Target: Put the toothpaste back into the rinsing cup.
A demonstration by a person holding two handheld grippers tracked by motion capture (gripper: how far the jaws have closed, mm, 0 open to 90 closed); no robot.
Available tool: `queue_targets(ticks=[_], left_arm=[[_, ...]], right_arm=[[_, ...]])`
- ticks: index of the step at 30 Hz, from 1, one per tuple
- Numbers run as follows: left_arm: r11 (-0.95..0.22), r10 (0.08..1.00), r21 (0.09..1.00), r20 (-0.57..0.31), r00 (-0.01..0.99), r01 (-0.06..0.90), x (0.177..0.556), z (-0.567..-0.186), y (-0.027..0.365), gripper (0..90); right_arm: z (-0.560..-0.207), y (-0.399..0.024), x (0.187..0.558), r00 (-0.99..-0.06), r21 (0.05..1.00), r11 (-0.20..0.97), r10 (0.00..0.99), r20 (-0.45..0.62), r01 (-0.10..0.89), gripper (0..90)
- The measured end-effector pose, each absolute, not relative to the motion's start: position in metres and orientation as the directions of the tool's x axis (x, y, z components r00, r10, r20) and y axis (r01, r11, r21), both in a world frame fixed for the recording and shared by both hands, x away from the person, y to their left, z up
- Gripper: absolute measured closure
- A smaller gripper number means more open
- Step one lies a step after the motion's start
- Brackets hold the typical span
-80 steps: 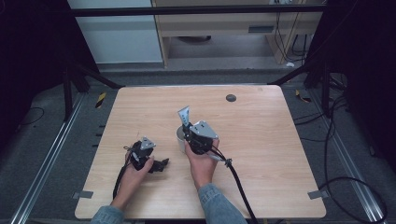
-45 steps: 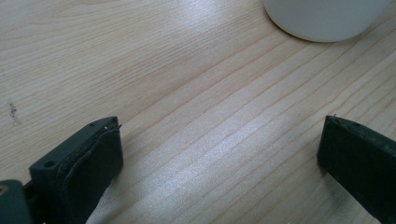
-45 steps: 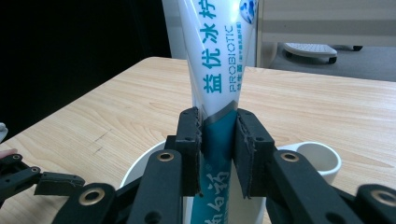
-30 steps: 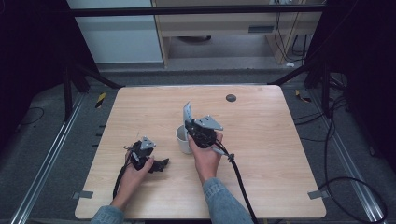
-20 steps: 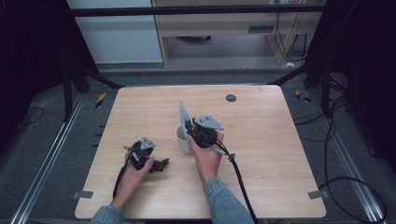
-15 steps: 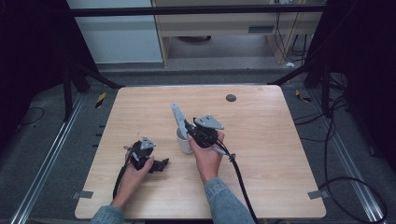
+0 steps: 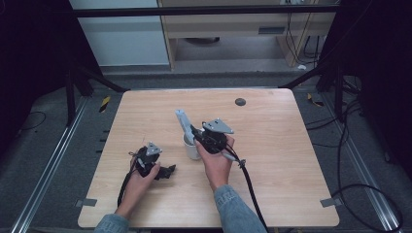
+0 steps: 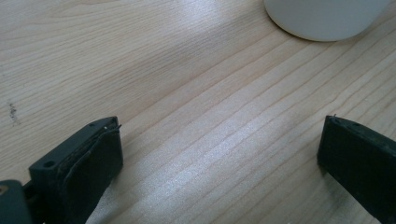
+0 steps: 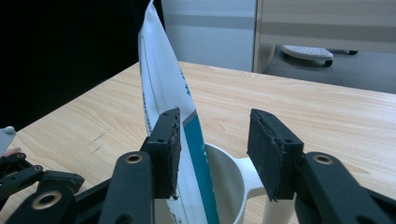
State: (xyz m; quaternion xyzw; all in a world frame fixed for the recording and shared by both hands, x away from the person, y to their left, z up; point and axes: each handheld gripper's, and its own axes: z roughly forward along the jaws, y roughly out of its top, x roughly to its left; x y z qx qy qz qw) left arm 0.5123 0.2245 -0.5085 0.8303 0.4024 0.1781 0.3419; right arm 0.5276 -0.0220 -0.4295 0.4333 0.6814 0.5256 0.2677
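Tube: white and teal tube [image 9: 175, 116] stands with its lower end in the white mug [image 7: 192, 147], near the table's middle.
Long axis: steeply tilted; top end leans up and away toward the far left in the high view [image 7: 183, 124].
Right gripper [image 9: 212, 149]: jaws have just been opening; tube lies between them against the left pad, clear of the right pad, no grip.
Left gripper [image 8: 219, 154]: jaws wide apart over bare wood, holding nothing, near the mug.
Surface: light wooden table [image 7: 272, 145], small dark disc [image 7: 240, 102] near far edge.
Room: grey floor, cables, dark frame posts, pale cabinet beyond.
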Motion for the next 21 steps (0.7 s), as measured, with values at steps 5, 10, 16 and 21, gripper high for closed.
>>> queue_targets(ticks=[5, 10, 16, 21], left_arm=[[-0.442, 0.79, 0.711, 0.02, 0.613, 0.547, 0.512, -0.509, 0.224, 0.0], [-0.442, 0.79, 0.712, 0.02, 0.613, 0.547, 0.512, -0.509, 0.224, 0.0], [-0.442, 0.79, 0.711, 0.021, 0.613, 0.546, 0.512, -0.509, 0.225, 0.0], [-0.442, 0.79, 0.711, 0.02, 0.613, 0.546, 0.512, -0.509, 0.225, 0.0]], right_arm=[[-0.423, -0.023, 0.525, -0.486, 0.945, 0.094, 0.871, 0.075, 0.313, 50.6], [-0.416, -0.023, 0.525, -0.49, 0.939, 0.111, 0.869, 0.068, 0.327, 46.3], [-0.41, -0.024, 0.524, -0.5, 0.931, 0.14, 0.865, 0.051, 0.337, 41.2], [-0.408, -0.025, 0.526, -0.519, 0.918, 0.17, 0.854, 0.044, 0.357, 35.5]])
